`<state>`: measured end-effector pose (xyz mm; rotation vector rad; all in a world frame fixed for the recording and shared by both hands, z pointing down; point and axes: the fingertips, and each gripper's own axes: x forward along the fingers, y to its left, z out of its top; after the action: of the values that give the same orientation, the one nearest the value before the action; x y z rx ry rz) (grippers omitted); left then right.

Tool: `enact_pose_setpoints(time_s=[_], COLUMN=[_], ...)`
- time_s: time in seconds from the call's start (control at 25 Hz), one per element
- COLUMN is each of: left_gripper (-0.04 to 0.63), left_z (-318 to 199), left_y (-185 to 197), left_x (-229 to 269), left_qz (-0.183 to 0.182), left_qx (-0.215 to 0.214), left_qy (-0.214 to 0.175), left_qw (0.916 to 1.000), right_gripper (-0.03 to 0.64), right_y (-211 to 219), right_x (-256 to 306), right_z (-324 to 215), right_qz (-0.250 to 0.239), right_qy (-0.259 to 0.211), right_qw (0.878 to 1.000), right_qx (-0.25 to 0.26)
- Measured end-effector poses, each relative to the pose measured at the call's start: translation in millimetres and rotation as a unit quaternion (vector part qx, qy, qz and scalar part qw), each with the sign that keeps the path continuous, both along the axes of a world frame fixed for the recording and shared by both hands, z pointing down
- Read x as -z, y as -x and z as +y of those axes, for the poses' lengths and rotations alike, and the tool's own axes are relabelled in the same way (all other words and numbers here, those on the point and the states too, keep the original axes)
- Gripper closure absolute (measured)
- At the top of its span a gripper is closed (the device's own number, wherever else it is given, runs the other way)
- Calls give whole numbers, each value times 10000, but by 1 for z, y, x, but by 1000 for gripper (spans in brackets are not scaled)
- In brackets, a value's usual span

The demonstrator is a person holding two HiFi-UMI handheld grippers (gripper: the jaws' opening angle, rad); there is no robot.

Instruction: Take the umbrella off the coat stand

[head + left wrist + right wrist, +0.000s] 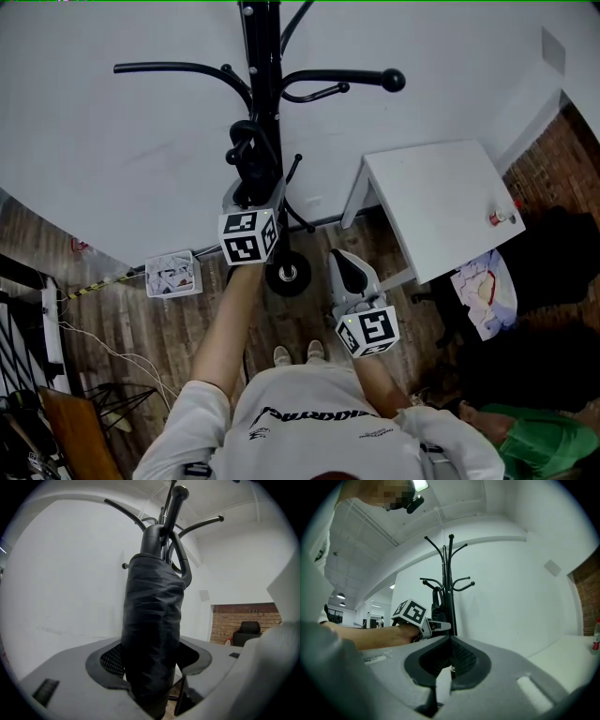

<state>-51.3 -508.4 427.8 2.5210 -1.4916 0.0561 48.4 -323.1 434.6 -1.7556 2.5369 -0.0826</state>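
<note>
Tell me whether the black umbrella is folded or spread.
Folded: the black fabric umbrella hangs upright as a tight roll on the black metal coat stand.

Wood-plank floor (169, 328) carrying the round foot of a black coat stand (261, 56), a white table (441, 202) to its right and a small white box (172, 274) by the wall (112, 169) at left. A folded umbrella (246, 155) hangs on the stand; a small bottle (502, 217) stands on the table.
</note>
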Motion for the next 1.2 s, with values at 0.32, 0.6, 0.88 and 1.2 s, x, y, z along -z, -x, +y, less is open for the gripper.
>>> enact_pose_setpoints(time_s=[0.32, 0.6, 0.88, 1.2], left_gripper=[330, 331, 331, 331], left_z=[5, 13, 24, 37], left_y=[4, 10, 16, 26], left_x=[-1, 12, 35, 55], left_qz=[-52, -119, -125, -115], left_qx=[117, 182, 258, 384], left_qy=[83, 9, -47, -87], left_qw=[9999, 9998, 9996, 9992], right_gripper=[618, 618, 618, 618], right_y=[-2, 0, -3, -1], right_x=[1, 0, 5, 11], right_z=[6, 12, 16, 23], right_qz=[21, 32, 42, 49], right_qy=[-3, 10, -99, -187], right_qw=[10000, 10000, 9999, 9998], right_qx=[-69, -80, -105, -72])
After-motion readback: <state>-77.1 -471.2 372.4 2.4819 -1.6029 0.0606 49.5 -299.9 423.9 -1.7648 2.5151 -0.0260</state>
